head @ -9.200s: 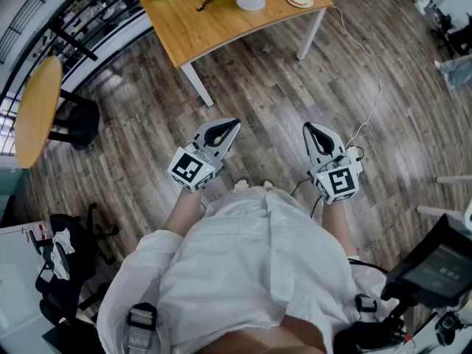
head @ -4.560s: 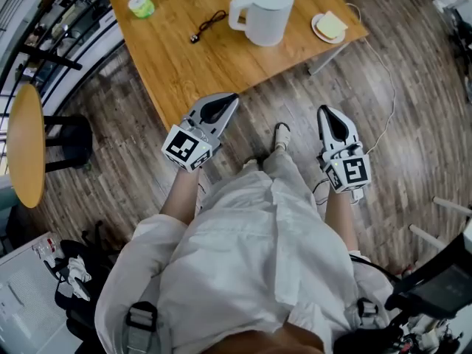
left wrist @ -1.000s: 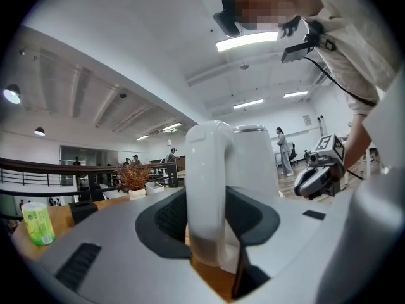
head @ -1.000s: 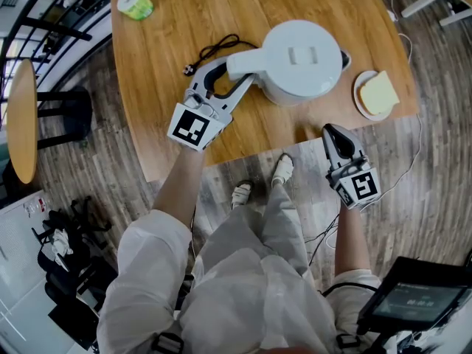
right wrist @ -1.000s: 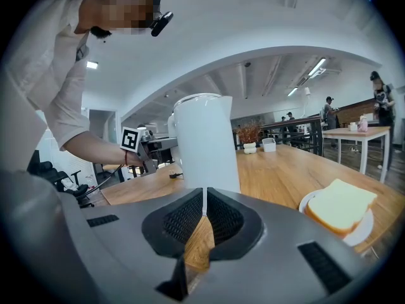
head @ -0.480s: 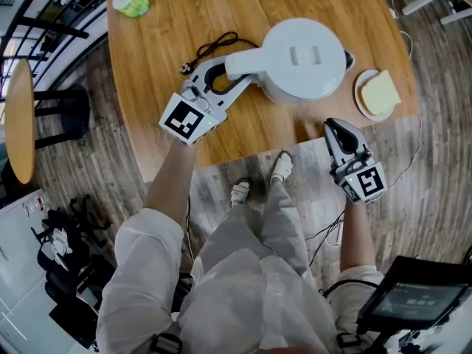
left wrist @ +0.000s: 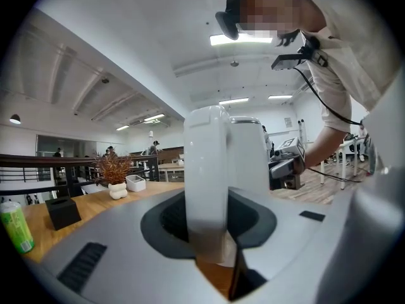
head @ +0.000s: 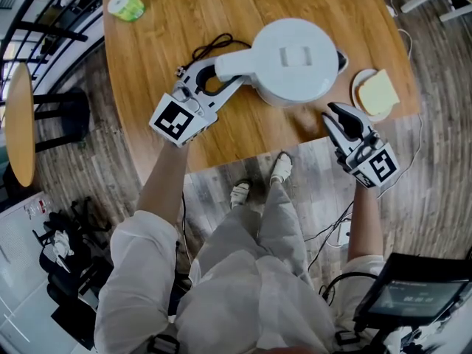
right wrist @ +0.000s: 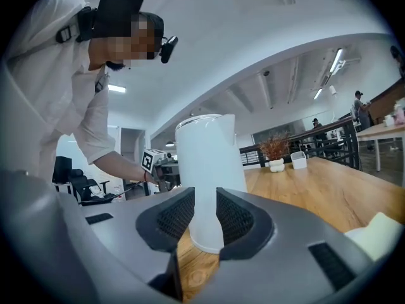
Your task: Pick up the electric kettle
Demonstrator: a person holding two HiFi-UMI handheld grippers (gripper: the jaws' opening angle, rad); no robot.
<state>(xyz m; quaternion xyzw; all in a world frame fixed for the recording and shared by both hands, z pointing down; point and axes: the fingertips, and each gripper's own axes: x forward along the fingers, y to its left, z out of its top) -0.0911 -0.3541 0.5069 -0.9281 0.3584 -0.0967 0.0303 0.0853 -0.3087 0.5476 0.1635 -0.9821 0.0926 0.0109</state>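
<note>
Left tool (head: pixel 217 78) has just closed on kettle handle (head: pixel 234 61).

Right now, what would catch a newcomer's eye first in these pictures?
The big white electric kettle stands in the middle of the wooden table. The left tongs have just been closing and now clamp its handle. A yellow slab sits on a small plate at the table's right edge.

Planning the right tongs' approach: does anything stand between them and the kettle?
Nothing visible: only bare table separates the right tongs from the kettle. Their jaws have just been opening, empty. The plate sits aside.
</note>
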